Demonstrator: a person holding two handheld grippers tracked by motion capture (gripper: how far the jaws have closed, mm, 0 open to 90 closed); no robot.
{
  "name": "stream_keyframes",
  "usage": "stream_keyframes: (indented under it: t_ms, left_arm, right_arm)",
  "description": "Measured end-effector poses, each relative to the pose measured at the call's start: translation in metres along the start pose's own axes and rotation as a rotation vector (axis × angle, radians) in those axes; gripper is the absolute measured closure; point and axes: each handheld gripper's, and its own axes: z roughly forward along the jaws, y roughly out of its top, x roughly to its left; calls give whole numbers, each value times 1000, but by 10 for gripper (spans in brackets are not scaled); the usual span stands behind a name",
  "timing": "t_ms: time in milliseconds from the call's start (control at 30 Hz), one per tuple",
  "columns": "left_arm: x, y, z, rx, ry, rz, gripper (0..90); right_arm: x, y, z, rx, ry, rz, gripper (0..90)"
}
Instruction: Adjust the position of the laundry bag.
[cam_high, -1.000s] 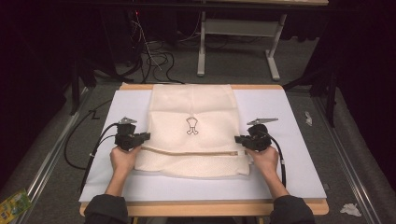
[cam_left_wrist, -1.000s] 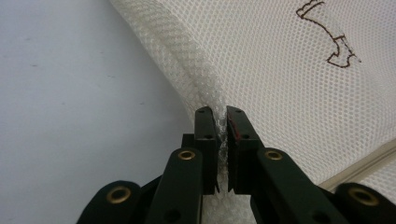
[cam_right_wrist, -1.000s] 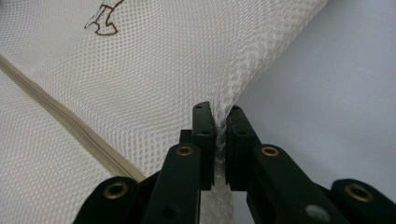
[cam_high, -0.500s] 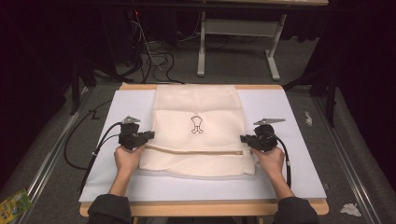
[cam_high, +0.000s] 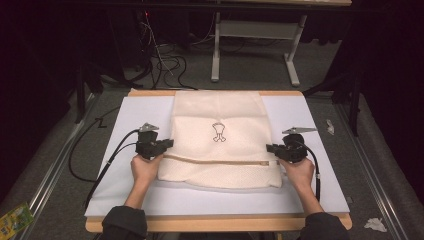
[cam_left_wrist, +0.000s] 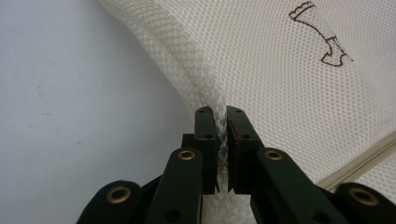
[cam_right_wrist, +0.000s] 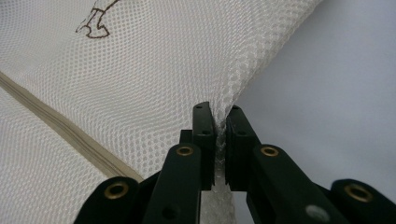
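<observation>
A cream mesh bag (cam_high: 220, 145) with a small dark printed figure (cam_high: 218, 131) and a tan zip strip (cam_high: 220, 161) lies folded on the white table top (cam_high: 125, 130). My left gripper (cam_high: 169, 144) is shut on the bag's left edge, and the mesh (cam_left_wrist: 299, 74) is pinched between its jaws (cam_left_wrist: 222, 114). At the opposite edge my right gripper (cam_high: 270, 148) is shut on the mesh (cam_right_wrist: 154, 70), which is bunched between its pads (cam_right_wrist: 220, 112). The near fold is lifted and pulled toward the person.
The table top has a wooden rim (cam_high: 215, 222) at the near edge. Black cables (cam_high: 100, 165) trail off the left side. A white frame stand (cam_high: 255, 35) and loose cables (cam_high: 165, 60) sit on the floor beyond the table. Scraps (cam_high: 375, 224) lie on the floor at right.
Both grippers have moved toward the person with the bag's edges, drawing the fold nearer; the upper layer with the printed figure has slid down over the lower part.
</observation>
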Motion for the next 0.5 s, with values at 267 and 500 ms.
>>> stream_keyframes:
  t_ms: [267, 500]
  left_arm:
    - [-10, 5, 5, -9, 3, 10, 846]
    - [-16, 5, 11, -11, 7, 9, 845]
  right_arm:
    - [-9, -5, -4, -5, -15, 26, 860]
    - [-15, -7, -6, -2, -32, 38, 859]
